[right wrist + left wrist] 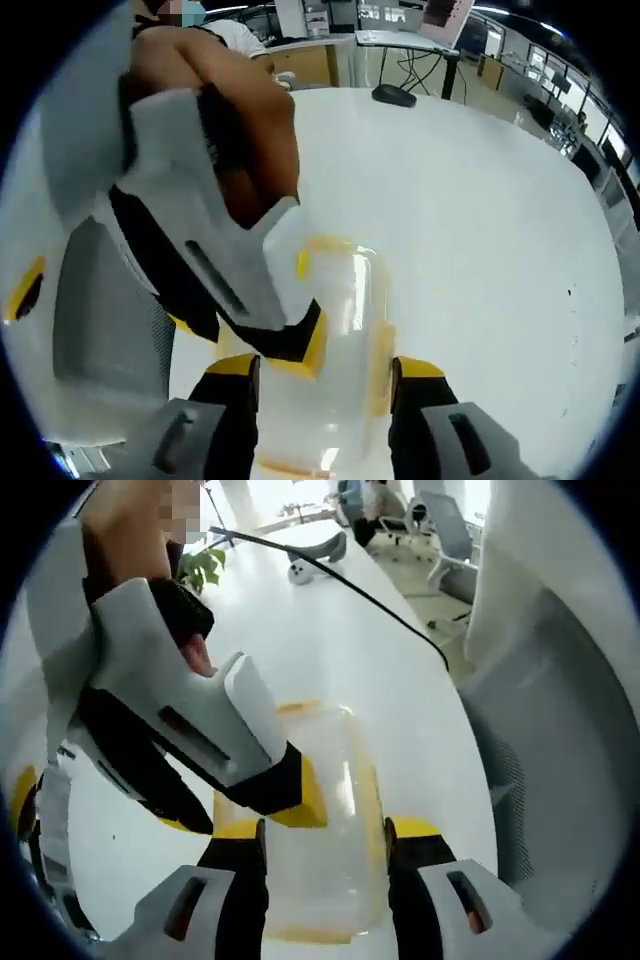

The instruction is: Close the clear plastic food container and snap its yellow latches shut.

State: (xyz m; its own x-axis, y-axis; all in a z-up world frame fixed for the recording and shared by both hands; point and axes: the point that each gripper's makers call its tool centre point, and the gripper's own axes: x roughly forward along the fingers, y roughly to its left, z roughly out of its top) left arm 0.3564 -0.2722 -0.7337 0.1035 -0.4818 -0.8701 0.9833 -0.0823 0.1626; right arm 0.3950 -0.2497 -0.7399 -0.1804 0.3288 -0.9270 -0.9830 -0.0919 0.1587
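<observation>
In the left gripper view, the clear rectangular plastic food container with yellow trim point(320, 820) sits at lower centre on the white tabletop point(300, 630), its long axis running up the frame, away from the camera. The left gripper point(325, 850) has its yellow-tipped black jaws spread, one on each long side of the container, flanking it without visibly clamping. The right gripper point(255, 795) reaches in from the left of the frame, its yellow-tipped end at the container's left edge; I cannot tell how its jaws stand there.

The right gripper view gives the mirror case: the container point(340, 330) lies at lower centre, running up the frame, with the right gripper point(325, 375) spread astride it and the left gripper point(290, 340) crossing in from the upper left, tip touching or just beside the container's left rim.

Both grippers are equally near, so the side latches look to be the next target, though the latches themselves are too blurred to judge as open or snapped.

No brand, label or writing can be read.
</observation>
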